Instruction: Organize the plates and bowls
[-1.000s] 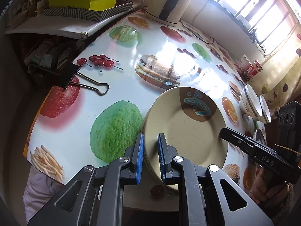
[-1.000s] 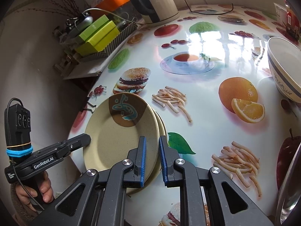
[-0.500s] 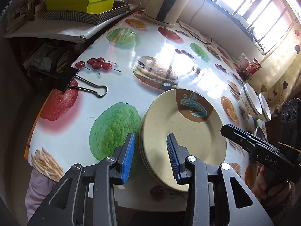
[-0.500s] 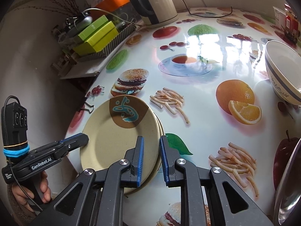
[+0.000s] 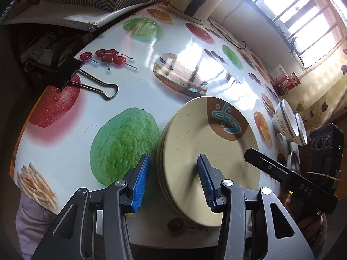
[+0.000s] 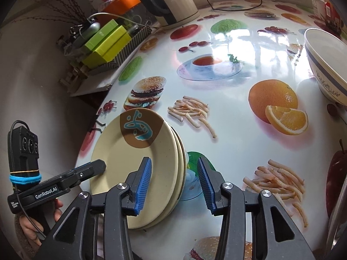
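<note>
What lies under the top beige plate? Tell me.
Under the top beige plate, edges of more beige plates show, stacked on the fruit-print tablecloth. Their faces and exact number are covered.

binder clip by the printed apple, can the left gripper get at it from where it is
Probably yes. The left gripper, whose jaws have just been opening, straddles the near rim of the plate stack without gripping. Only bare tablecloth lies between it and the binder clip.
</note>
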`<action>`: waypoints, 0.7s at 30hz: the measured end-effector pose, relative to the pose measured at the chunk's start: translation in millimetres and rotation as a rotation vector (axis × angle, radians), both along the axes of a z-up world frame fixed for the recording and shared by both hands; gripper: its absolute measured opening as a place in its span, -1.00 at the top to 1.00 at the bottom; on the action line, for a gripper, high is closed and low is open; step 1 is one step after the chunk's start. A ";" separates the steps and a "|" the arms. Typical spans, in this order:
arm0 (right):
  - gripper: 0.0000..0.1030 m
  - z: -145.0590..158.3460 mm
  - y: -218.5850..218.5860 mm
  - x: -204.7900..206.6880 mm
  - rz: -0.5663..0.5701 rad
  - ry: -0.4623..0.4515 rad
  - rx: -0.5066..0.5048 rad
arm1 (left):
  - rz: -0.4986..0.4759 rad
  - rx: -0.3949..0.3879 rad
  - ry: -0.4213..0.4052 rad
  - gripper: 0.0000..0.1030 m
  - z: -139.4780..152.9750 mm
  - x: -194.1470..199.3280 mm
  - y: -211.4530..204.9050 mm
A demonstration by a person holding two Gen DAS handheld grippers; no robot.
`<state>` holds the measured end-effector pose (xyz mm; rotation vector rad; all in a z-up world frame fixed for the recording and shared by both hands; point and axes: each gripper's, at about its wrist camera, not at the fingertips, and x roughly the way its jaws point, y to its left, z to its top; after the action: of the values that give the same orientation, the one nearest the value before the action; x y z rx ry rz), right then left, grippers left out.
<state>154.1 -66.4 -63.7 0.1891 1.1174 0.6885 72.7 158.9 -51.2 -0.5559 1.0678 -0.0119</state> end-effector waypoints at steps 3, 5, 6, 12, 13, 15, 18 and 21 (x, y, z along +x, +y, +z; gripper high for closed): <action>0.15 -3.9 1.2 2.1 0.003 0.029 0.029 | 0.000 -0.016 -0.005 0.10 -1.2 2.7 -0.4; 0.15 -5.9 2.3 2.7 0.008 0.040 0.042 | -0.003 -0.023 -0.006 0.10 -1.6 5.2 -0.9; 0.15 -6.5 2.4 3.2 0.010 0.045 0.051 | -0.005 -0.022 -0.006 0.11 -1.6 6.2 -1.7; 0.20 -7.6 4.2 6.5 0.023 0.063 0.076 | 0.013 -0.020 -0.005 0.11 -1.6 10.5 -1.9; 0.24 -7.6 4.7 7.0 0.022 0.063 0.070 | 0.017 -0.018 -0.002 0.11 -1.4 11.6 -1.9; 0.32 -7.7 5.1 8.8 0.019 0.061 0.062 | 0.018 -0.014 0.002 0.11 -1.2 14.3 -2.2; 0.36 -8.2 3.7 12.9 0.014 0.072 0.067 | 0.021 -0.006 0.011 0.11 -0.3 19.3 -2.7; 0.37 -7.1 4.7 17.3 0.012 0.072 0.058 | 0.021 0.002 0.014 0.11 0.8 28.1 -2.5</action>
<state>171.4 -61.7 -70.9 0.2579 1.1686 0.7302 100.8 156.4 -50.4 -0.5658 1.0754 0.0111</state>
